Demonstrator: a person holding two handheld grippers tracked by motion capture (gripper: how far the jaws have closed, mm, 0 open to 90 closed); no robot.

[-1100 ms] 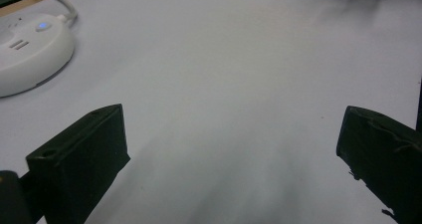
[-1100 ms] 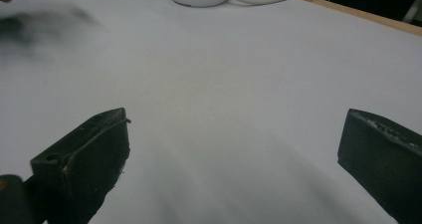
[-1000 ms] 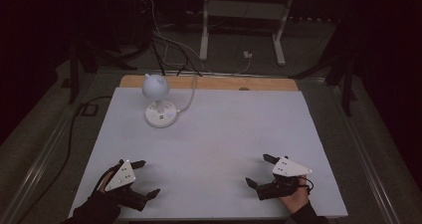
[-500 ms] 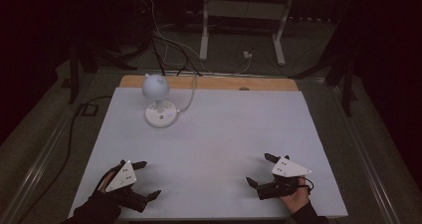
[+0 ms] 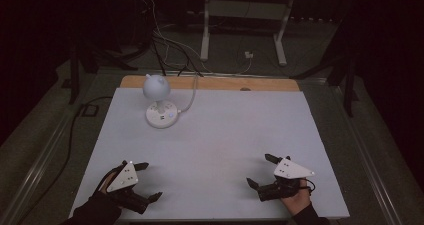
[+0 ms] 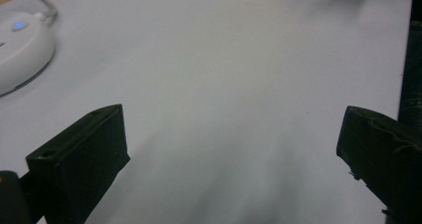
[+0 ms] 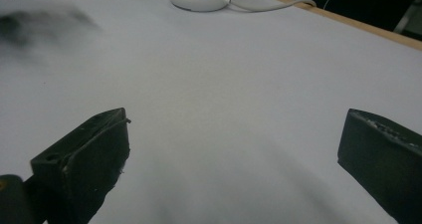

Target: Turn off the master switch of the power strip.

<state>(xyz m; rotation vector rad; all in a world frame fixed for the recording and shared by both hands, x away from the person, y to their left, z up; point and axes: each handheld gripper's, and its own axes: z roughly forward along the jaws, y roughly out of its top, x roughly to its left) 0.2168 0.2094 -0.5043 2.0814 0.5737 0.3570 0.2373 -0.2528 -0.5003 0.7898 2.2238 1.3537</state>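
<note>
Holding both grippers — left point(image 5: 145, 181), right point(image 5: 262, 171) — with fingers spread wide and empty, we eye the lamp point(image 5: 160, 102) at the worktop's point(image 5: 225, 135) far-left: light, top-heavy, smooth — best gripped by its slim neck.

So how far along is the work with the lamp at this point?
Nothing looks done yet. The lamp stands untouched at the table's far left with its cable plugged in. Nothing is in hand: the left gripper and right gripper rest open at the near edge. Reaching for the lamp and handling it are still to come.
</note>
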